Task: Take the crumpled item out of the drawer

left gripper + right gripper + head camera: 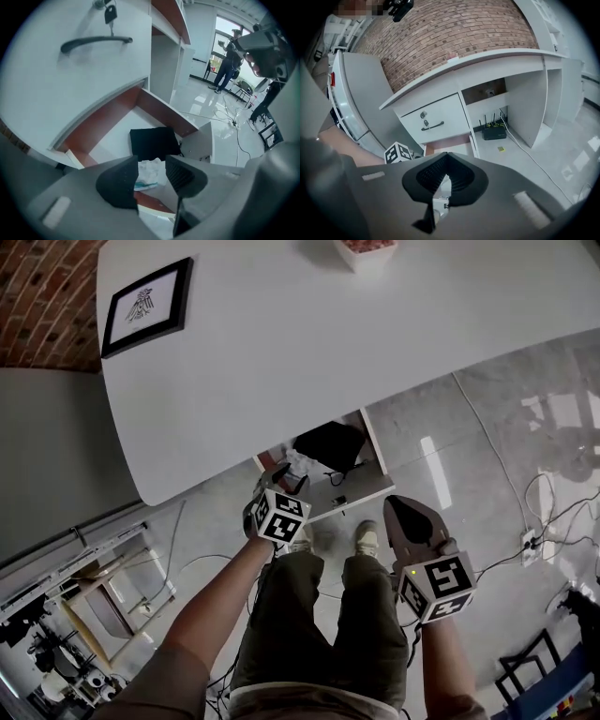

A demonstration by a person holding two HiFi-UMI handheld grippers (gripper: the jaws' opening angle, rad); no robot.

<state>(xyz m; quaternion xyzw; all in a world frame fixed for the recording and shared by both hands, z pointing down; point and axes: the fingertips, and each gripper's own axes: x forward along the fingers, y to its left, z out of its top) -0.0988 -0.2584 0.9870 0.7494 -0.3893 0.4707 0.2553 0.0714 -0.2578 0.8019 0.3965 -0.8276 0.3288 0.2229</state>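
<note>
Currently: white desk overhead, its lower drawer pulled open beneath the desk edge. All places below are given relative to that drawer.

Contents: a black folded item lies toward the drawer's back. The crumpled item, white with a teal streak, sits at the drawer's front, just before the black one; whether they touch cannot be told. It is a lump with no clear long axis.

Left gripper: over the drawer's front edge, jaws spread, empty. The crumpled item lies straight ahead, framed in the gap between them and just beyond the tips. No contact seen.

Right gripper: well out from the drawer, over the floor, jaws pressed together on nothing.

Judgement: the left is clearly nearer, and a short advance and close should take the lump. Risks: catching the black item behind, or clipping the drawer's front wall.

Above the drawer: a shut drawer front with a dark handle and a key in its lock, clear of the path.
</note>
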